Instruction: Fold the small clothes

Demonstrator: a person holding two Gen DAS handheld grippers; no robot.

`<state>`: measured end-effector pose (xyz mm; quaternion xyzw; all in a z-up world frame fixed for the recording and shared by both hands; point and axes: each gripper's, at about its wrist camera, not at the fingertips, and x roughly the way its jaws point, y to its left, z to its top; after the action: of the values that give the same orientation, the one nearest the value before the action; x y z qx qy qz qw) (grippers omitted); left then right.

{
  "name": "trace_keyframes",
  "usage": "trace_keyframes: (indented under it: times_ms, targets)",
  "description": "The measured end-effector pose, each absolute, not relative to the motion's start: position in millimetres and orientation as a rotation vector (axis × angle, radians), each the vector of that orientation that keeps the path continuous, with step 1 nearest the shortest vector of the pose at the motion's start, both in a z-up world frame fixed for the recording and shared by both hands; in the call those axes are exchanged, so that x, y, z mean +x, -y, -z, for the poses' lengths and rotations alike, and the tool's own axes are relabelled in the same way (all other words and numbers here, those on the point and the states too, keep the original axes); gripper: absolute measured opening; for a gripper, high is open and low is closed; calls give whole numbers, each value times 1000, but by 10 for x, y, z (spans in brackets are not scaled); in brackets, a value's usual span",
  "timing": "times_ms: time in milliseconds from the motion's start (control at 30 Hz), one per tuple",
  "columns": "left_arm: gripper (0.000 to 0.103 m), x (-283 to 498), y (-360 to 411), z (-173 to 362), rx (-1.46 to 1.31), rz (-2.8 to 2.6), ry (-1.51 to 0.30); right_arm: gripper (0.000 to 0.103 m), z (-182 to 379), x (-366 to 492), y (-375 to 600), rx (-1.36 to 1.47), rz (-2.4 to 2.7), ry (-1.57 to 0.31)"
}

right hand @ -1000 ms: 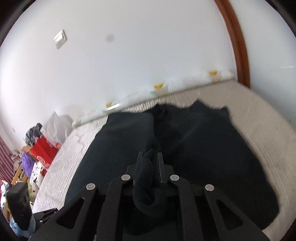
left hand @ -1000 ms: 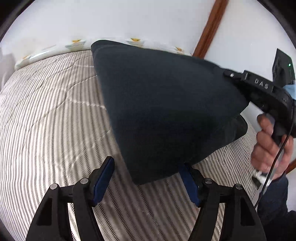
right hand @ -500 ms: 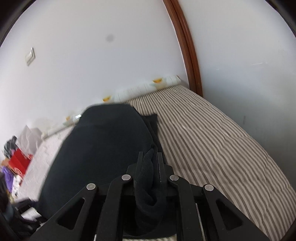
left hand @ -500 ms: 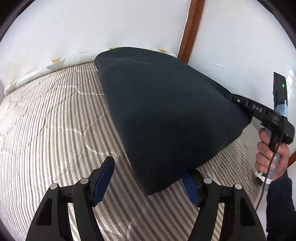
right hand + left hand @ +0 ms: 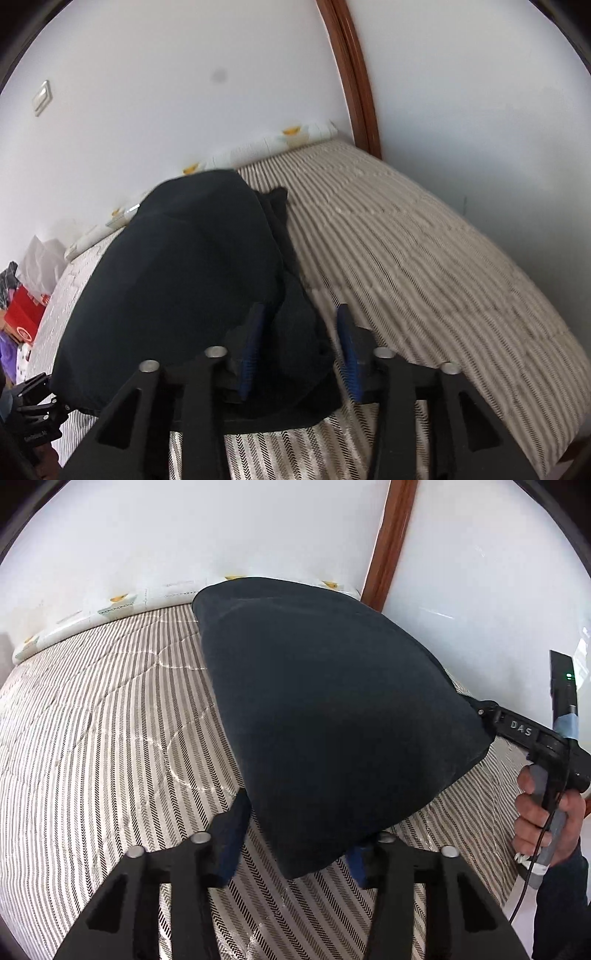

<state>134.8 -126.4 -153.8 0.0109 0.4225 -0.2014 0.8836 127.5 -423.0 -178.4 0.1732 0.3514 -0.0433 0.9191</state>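
The dark navy soft-knit garment [image 5: 332,716] lies doubled over on the striped quilted bed [image 5: 110,738], its top layer ballooning and not yet settled. The left gripper [image 5: 295,842] has just been closing, its blue pads straddling the near corner of the cloth, though I cannot tell if they pinch it yet. The right gripper [image 5: 299,343] has just been opening; its jaws stand apart with a bunched fold [image 5: 295,332] lying loose between them. I judge this fabric light, limp and a bit grippy on the quilt, so it will sag and crease wherever it is unsupported. The best holds look like the corners and the doubled edge, pinching both layers together so the fold keeps square
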Motion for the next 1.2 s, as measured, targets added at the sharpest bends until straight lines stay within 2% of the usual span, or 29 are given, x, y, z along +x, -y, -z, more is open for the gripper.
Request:
trace_keyframes:
  times_ms: [133,167,233,333,900,1200]
  targets:
    - [29,1373,1216,1518,-8,421,-880,46,1836,1354,4201,398,73,-744]
    - [26,1371,1200,1514,-16,426,-878,35,1841,1373,4192,406,58,-743]
    - [23,1360,1166,1508,-29,424,-867,25,1823,1413,4143,410,33,-724]
    - [20,1337,1094,1467,-42,402,-850,21,1781,1469,4028,378,30,-720]
    - [19,1253,-369,1388,-163,230,-855,20,1691,1995,2619,310,-212,-772]
    - [20,1222,-469,1457,-171,228,-857,23,1660,1856,2496,240,-230,-765]
